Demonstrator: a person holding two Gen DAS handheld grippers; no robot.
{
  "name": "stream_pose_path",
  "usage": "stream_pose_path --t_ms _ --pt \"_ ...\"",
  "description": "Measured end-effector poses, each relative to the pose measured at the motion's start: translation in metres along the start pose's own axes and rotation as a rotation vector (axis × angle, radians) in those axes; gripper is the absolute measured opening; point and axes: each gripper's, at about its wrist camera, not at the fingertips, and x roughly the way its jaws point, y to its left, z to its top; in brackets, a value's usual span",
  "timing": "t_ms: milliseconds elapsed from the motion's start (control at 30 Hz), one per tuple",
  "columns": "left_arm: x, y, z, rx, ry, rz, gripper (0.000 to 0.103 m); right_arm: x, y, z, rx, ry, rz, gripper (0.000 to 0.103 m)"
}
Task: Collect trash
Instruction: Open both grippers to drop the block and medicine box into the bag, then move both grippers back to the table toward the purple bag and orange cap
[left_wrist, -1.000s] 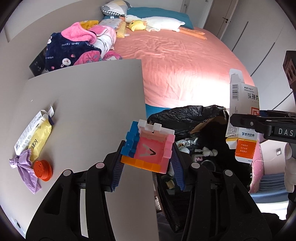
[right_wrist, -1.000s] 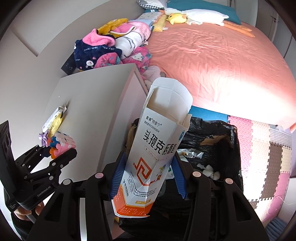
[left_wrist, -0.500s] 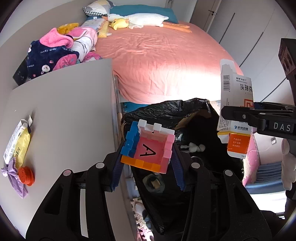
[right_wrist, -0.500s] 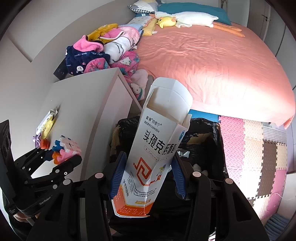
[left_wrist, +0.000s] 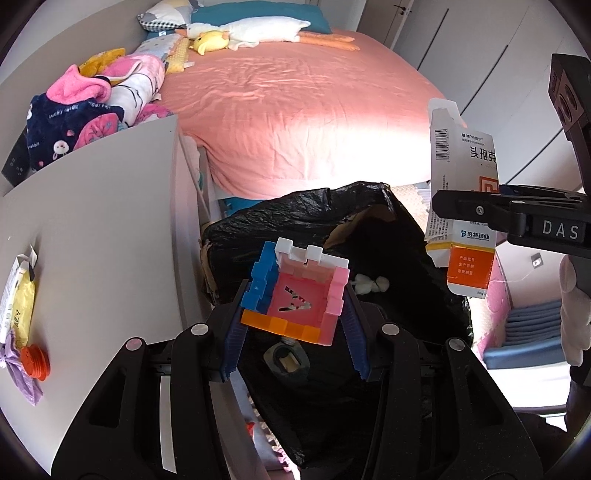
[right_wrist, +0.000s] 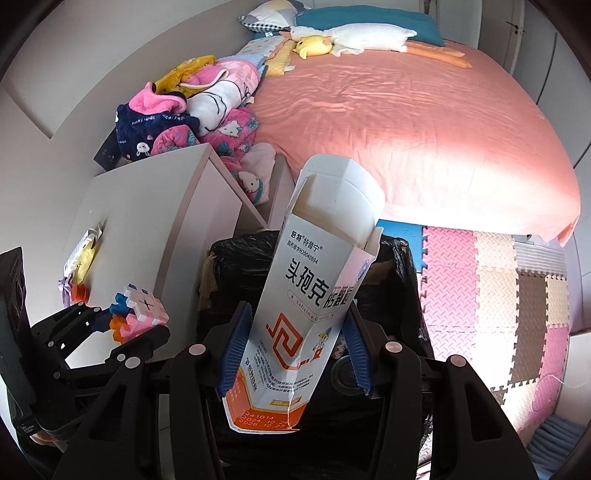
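Observation:
My left gripper is shut on a foam puzzle cube with pink, blue, white and orange sides, held over the mouth of a bin lined with a black bag. My right gripper is shut on a tall white and orange medicine box with its top flap open, also above the black bag. In the left wrist view the medicine box hangs at the right, clamped by the other gripper. In the right wrist view the foam cube shows at the lower left.
A white table at the left carries a yellow and white packet, an orange cap and a purple wrapper. Behind lies a pink bed with clothes and plush toys. Foam floor mats cover the right.
Both grippers have shifted sideways off the table side toward the bin. The foam cube, earlier over the table edge, now hangs over the black bag. Both grips are unchanged.

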Motion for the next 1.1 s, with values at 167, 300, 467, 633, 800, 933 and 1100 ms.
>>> stream_pose_path --t_ms 167,300,467,633,800,933,1100 --pt "0.006 -0.010 0.003 0.023 0.015 -0.016 0.046 -0.003 -0.008 -0.002 0.012 -0.003 -0.003 0.052" --pt "0.003 -0.023 0.001 0.071 -0.006 -0.031 0.094 -0.009 -0.016 -0.003 0.035 -0.013 0.022 0.062" --pt "-0.001 -0.031 -0.001 0.118 -0.023 0.011 0.097 -0.019 -0.023 -0.004 0.043 -0.057 -0.017 0.074" --pt "0.001 -0.030 -0.001 0.111 -0.009 0.016 0.097 -0.022 -0.027 -0.004 0.051 -0.065 -0.016 0.074" --pt "0.002 -0.030 -0.002 0.113 -0.005 0.022 0.097 -0.022 -0.026 -0.005 0.042 -0.063 -0.008 0.074" --pt "0.003 -0.029 -0.005 0.104 0.000 0.028 0.097 -0.021 -0.023 -0.006 0.033 -0.059 -0.006 0.074" --pt "0.001 -0.023 -0.011 0.085 0.006 0.037 0.097 -0.016 -0.014 -0.006 0.007 -0.047 0.002 0.074"
